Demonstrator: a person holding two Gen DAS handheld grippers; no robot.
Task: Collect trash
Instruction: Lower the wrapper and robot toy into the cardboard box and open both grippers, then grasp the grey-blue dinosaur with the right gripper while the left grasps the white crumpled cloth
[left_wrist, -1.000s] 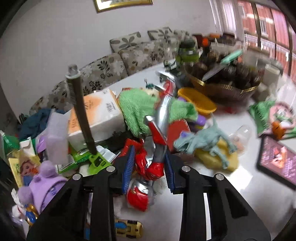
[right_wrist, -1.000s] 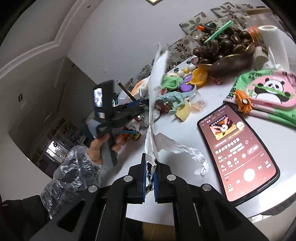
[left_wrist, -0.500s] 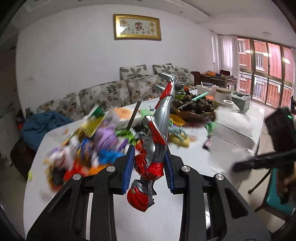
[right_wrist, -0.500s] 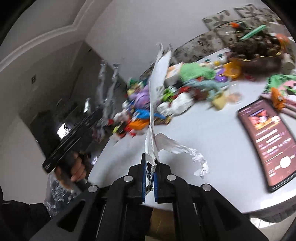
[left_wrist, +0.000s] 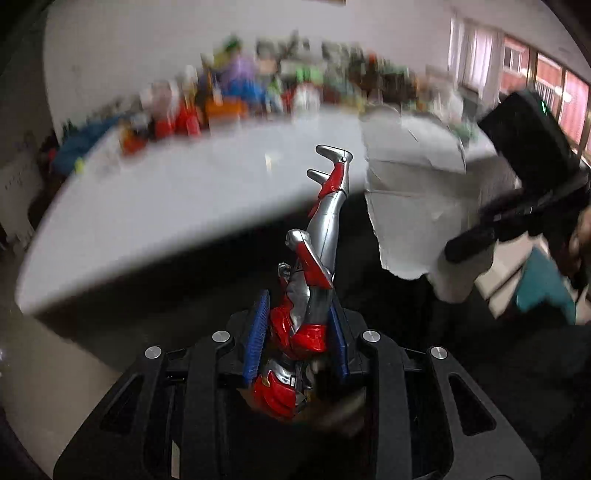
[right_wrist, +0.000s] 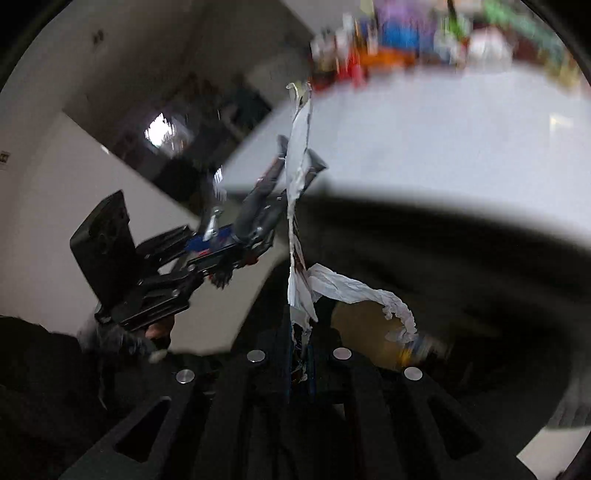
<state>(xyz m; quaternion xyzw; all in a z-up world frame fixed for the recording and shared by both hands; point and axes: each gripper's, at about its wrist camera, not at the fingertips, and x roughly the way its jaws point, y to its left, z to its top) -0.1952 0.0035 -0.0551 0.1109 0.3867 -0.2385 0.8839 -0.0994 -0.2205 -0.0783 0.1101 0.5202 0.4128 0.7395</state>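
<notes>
My left gripper (left_wrist: 298, 332) is shut on a red and silver toy figure (left_wrist: 314, 258), held upside down with its legs pointing up, below and in front of the white table's edge (left_wrist: 147, 236). My right gripper (right_wrist: 300, 354) is shut on a torn white paper scrap (right_wrist: 299, 177) that stands up from the jaws, with a crumpled strip (right_wrist: 369, 295) hanging to the right. The left gripper with the toy (right_wrist: 258, 206) shows in the right wrist view at left. The paper (left_wrist: 410, 206) and the right gripper's body (left_wrist: 528, 177) show at right in the left wrist view.
The white table (right_wrist: 443, 147) lies above and beyond both grippers, with a blurred pile of toys and packets (left_wrist: 236, 92) along its far side. Below the table it is dark. A yellowish object (right_wrist: 373, 339) sits low, right of my right gripper. A teal chair (left_wrist: 543, 284) is at right.
Both grippers have moved off the table and dropped below its front edge, carrying the toy figure and the paper scrap. The views are blurred from the motion.
</notes>
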